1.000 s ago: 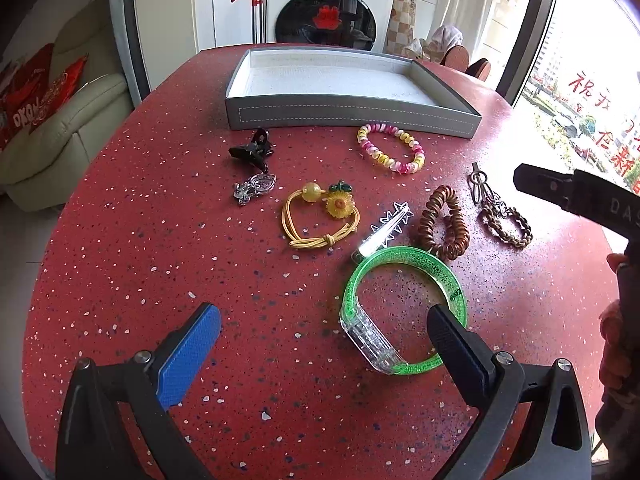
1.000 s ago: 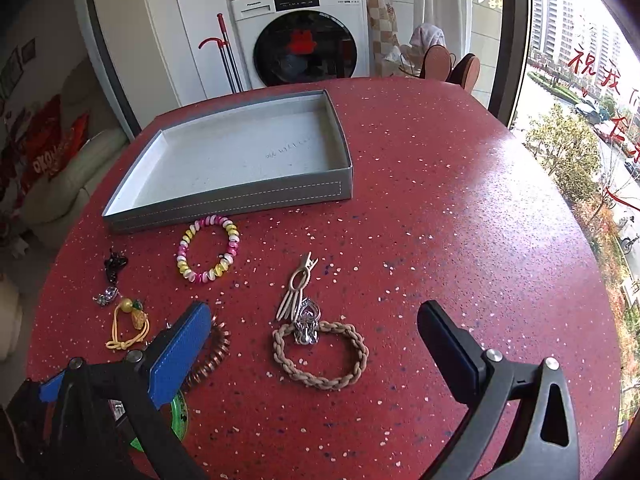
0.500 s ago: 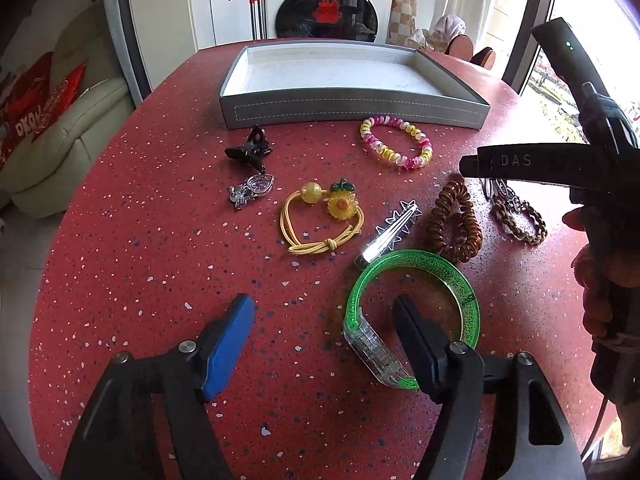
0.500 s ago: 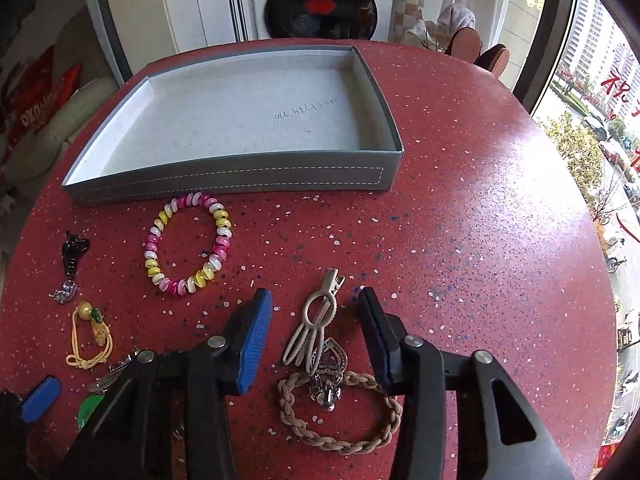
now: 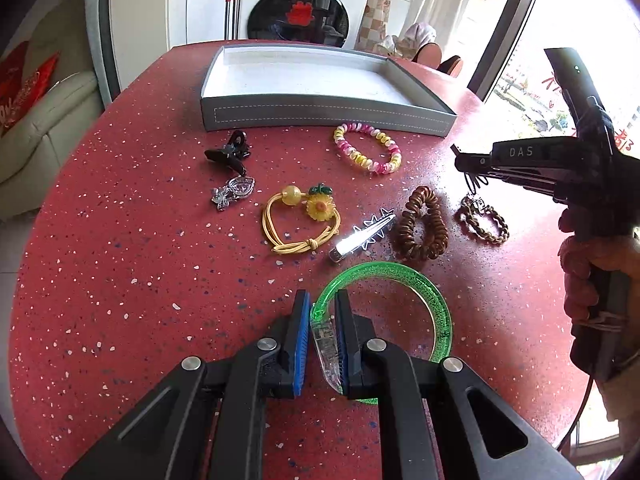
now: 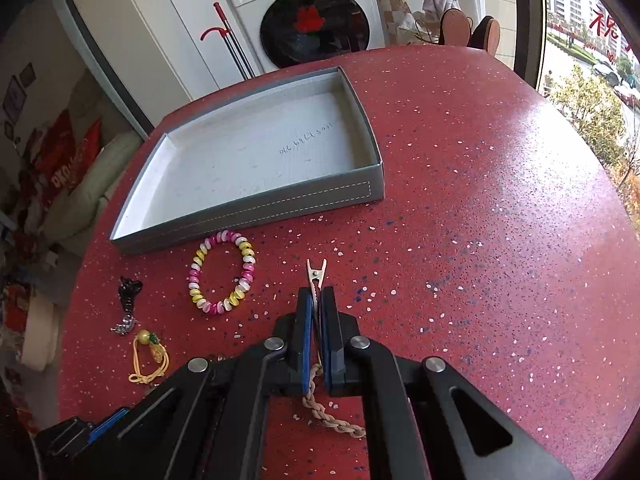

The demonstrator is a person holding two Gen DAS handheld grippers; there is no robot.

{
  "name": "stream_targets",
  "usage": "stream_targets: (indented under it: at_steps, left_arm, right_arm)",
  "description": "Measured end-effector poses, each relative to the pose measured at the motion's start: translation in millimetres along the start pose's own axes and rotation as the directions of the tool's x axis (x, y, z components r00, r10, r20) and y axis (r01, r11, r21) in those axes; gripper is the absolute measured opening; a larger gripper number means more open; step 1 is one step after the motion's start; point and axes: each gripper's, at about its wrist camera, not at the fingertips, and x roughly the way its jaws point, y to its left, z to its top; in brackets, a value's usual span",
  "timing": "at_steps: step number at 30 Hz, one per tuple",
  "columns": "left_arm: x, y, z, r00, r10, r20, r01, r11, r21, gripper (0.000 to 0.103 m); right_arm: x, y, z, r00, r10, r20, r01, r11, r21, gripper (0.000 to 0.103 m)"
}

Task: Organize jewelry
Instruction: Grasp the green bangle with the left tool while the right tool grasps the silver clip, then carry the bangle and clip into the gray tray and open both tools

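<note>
My left gripper (image 5: 322, 300) is low over the red table, and its jaws are closing on the clear clasp section of the green glitter bangle (image 5: 436, 300); the pads press it on both sides. Over on the right, my right gripper (image 6: 317, 294) is shut on a silver metal clip (image 6: 316, 270), whose toothed tip sticks out past the fingertips. A braided tan bracelet (image 6: 332, 420) trails from below the clip. In the left wrist view the right gripper (image 5: 460, 158) appears side-on above that bracelet (image 5: 484, 222). An empty grey tray (image 5: 320, 110) stands at the back.
Loose on the table lie a pink-yellow bead bracelet (image 5: 368, 152), a black claw clip (image 5: 230, 154), a silver charm (image 5: 234, 192), a yellow sunflower hair tie (image 5: 296, 224), a spiked silver hair clip (image 5: 362, 236) and a brown coil tie (image 5: 420, 226). A hand (image 5: 580, 264) holds the right gripper.
Both grippers went from wide open to closed. The left one closed around the green bangle's clasp; the right one came down over the metal clip and shut on it.
</note>
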Motion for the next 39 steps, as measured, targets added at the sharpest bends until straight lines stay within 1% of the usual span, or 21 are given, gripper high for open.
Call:
stream_targets:
  at_steps: [2,5,9,14,18,21,26,32,35,37,39]
  left_arm:
    - [-6.4,2.9,-0.5,1.0,-0.015,0.014,0.014,1.0,0.008,0.031]
    - [-16.2,7.5,4.8,0.999,-0.033,0.034,0.033,0.999,0.007,0.031]
    - [-27.8,13.5,23.3,0.997,-0.045,0.066,0.044,0.999,0.017,0.031]
    - [-34.0,21.1,60.9,0.993,-0.051,0.107,0.048,0.998,0.028,0.031]
    - [-30.9,31.3,98.5,0.991,-0.056,0.121,0.054,0.998,0.019,0.031]
    - [-27.3,36.2,124.6,0.989,-0.037,0.144,0.033,0.999,0.024,0.031]
    - [-11.8,39.4,169.1,0.987,-0.016,0.163,0.009,0.999,0.043,0.031]
    - [22.9,38.6,219.4,0.985,0.017,0.169,-0.028,0.998,0.061,0.031]
    - [50.3,38.8,237.7,0.988,0.046,0.148,-0.056,0.996,0.062,0.031]
    - [68.5,41.1,247.5,0.991,0.049,0.126,-0.057,0.997,0.056,0.031]
    - [84.3,42.4,255.0,0.992,0.066,0.11,-0.072,0.996,0.049,0.031]
  right_arm:
    - [-4.9,-2.6,0.2,1.0,0.02,0.006,-0.02,1.0,0.018,0.005]
    - [-10.8,-0.9,0.8,0.999,0.03,0.013,-0.03,0.999,0.019,0.005]
    - [-16.6,6.0,10.6,0.999,0.037,0.022,-0.037,0.999,0.005,0.005]
    - [-16.5,17.9,38.0,0.998,0.054,0.043,-0.054,0.999,-0.006,0.005]
    - [-14.2,27.6,59.7,0.997,0.053,0.055,-0.052,0.998,-0.028,0.005]
    - [-8.2,34.9,78.6,0.996,0.058,0.061,-0.055,0.998,-0.039,0.005]
    - [13.6,45.7,112.1,0.996,0.064,0.064,-0.059,0.996,-0.066,0.005]
    - [59.1,49.0,144.0,0.998,0.045,0.037,-0.042,0.997,-0.061,0.005]
    - [80.2,46.1,151.5,0.999,0.034,0.018,-0.033,0.998,-0.054,0.005]
    - [93.0,45.2,154.8,1.0,0.02,0.006,-0.019,0.998,-0.055,0.005]
    - [103.0,44.4,157.0,1.0,0.007,-0.002,-0.008,0.998,-0.056,0.005]
